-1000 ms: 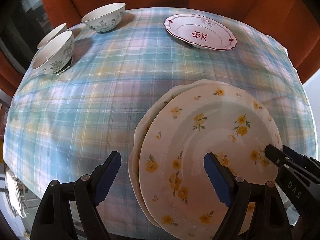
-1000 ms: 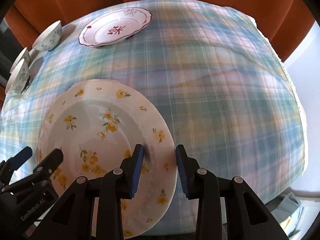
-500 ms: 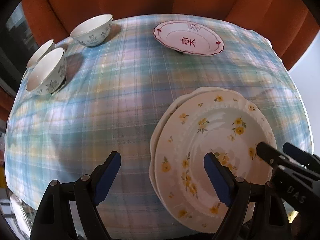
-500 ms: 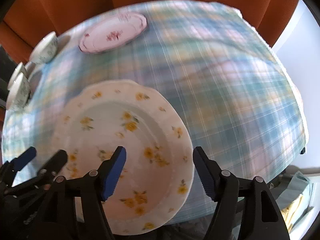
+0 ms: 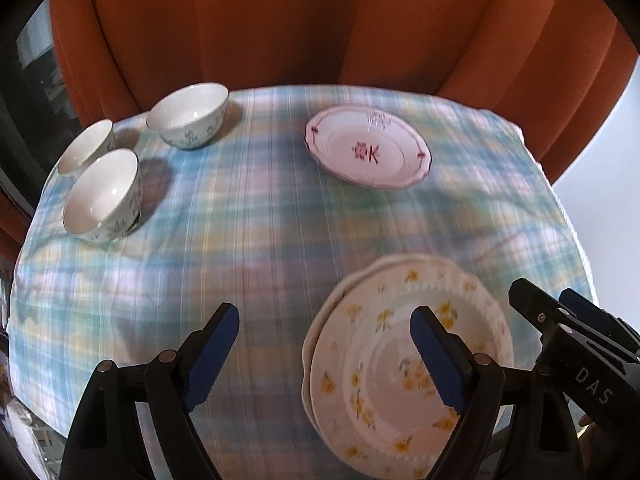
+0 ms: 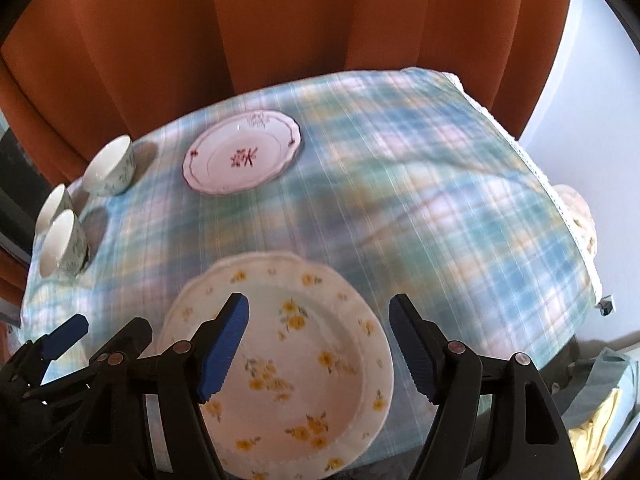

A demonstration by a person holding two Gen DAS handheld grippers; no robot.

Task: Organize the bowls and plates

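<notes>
Two yellow-flowered plates [image 5: 372,360] [image 6: 304,360] lie stacked on the plaid tablecloth near its front edge; the lower one's rim [image 5: 316,336] peeks out on the left. My right gripper [image 6: 319,304] hovers above the stack with its jaws opening and its pads clear of the plate. My left gripper [image 5: 322,320] is open over the cloth and the stack's left rim, holding nothing. A red-patterned plate [image 5: 366,152] [image 6: 242,156] rests at the back. Three white floral bowls [image 5: 188,118] [image 5: 102,192] [image 5: 86,146] stand at the back left.
The plaid tablecloth [image 5: 260,220] covers a small table. Orange curtains [image 5: 280,20] hang right behind it. Right of the table there is a pale object [image 6: 576,212], and lower down lie bundled yellow and teal cloths [image 6: 600,400].
My right gripper let go of the top flowered plate's rim and its jaws spread wide. Both grippers rose and pulled back, so the table looks smaller and the curtains show.
</notes>
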